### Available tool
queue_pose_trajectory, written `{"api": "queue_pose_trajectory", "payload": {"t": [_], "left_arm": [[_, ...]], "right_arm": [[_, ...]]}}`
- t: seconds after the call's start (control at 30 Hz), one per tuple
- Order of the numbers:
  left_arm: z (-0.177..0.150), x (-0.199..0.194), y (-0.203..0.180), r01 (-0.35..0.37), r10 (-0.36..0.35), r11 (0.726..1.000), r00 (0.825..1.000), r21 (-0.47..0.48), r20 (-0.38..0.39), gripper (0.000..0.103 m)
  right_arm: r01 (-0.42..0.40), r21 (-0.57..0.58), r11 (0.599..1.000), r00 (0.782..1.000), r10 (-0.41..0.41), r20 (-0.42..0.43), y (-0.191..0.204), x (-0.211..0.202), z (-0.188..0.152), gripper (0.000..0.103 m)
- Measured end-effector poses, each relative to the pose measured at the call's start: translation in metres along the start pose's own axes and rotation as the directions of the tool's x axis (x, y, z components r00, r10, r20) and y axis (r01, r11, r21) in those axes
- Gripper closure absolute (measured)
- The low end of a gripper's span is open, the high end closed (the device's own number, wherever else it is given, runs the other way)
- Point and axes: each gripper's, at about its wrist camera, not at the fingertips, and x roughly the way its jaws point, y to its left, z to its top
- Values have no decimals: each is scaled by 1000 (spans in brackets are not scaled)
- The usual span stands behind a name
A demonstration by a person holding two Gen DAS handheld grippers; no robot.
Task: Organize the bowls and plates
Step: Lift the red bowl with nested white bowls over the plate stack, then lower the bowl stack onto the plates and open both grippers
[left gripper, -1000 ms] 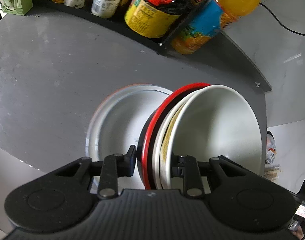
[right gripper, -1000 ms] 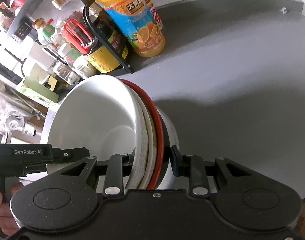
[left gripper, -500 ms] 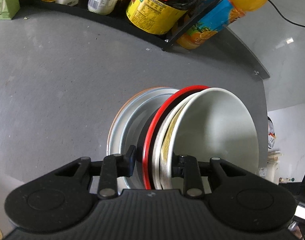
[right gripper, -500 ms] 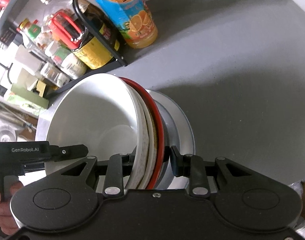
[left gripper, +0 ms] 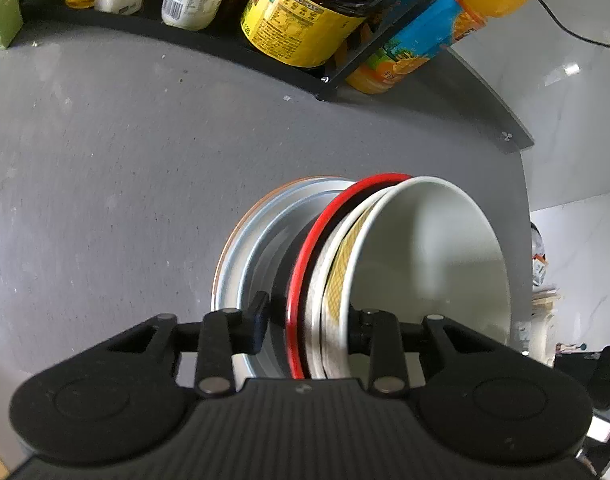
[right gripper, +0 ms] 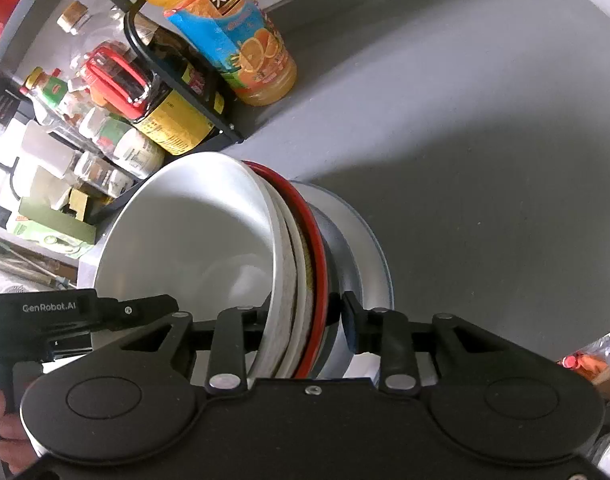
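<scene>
I hold the nested bowls from opposite sides, left gripper and right gripper each clamped across the rims to keep the stack together, over the plate near the worktop's right edge.

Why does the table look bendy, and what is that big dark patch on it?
Left wrist view: the fisheye lens curves the grey table and the shelf edge; everything looks sharp. Right wrist view: the same bending, and a wide soft shadow lies on the table beyond the stack of bowls; the orange juice bottle shows little glare.
</scene>
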Motion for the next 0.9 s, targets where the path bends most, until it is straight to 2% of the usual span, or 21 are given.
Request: {"api": "queue_pose_trajectory", "payload": {"t": [0.07, 0.17, 0.4, 0.53, 0.77, 0.83, 0.9], "left_arm": [[-1, -1, 0, 0, 0, 1000, 1000, 2, 7, 72], [-2, -2, -1, -18, 18, 1000, 1000, 20, 19, 66], [-6, -20, -9, -54, 50, 998, 994, 38, 97, 41], [-18, -37, -25, -102, 89, 993, 979, 63, 184, 28], [-63, -68, -56, -143, 117, 987, 953, 75, 279, 26], [-78, -80, -64, -147, 118, 986, 946, 77, 302, 23], [-95, -94, -71, -164, 127, 983, 934, 85, 334, 19]], "right_arm": [[-17, -11, 1000, 1000, 18, 3, 0, 0, -1, 68], [-34, -22, 999, 999, 34, 22, -1, -2, -2, 67], [-73, -24, 997, 992, 75, 97, -9, -29, -9, 55], [-63, -44, 997, 986, 69, 154, -16, -59, -13, 45], [-47, -55, 997, 974, 58, 221, -40, -122, -29, 29], [-37, -80, 996, 967, 56, 247, -42, -140, -36, 19], [-31, -97, 995, 961, 56, 272, -43, -157, -43, 13]]}}
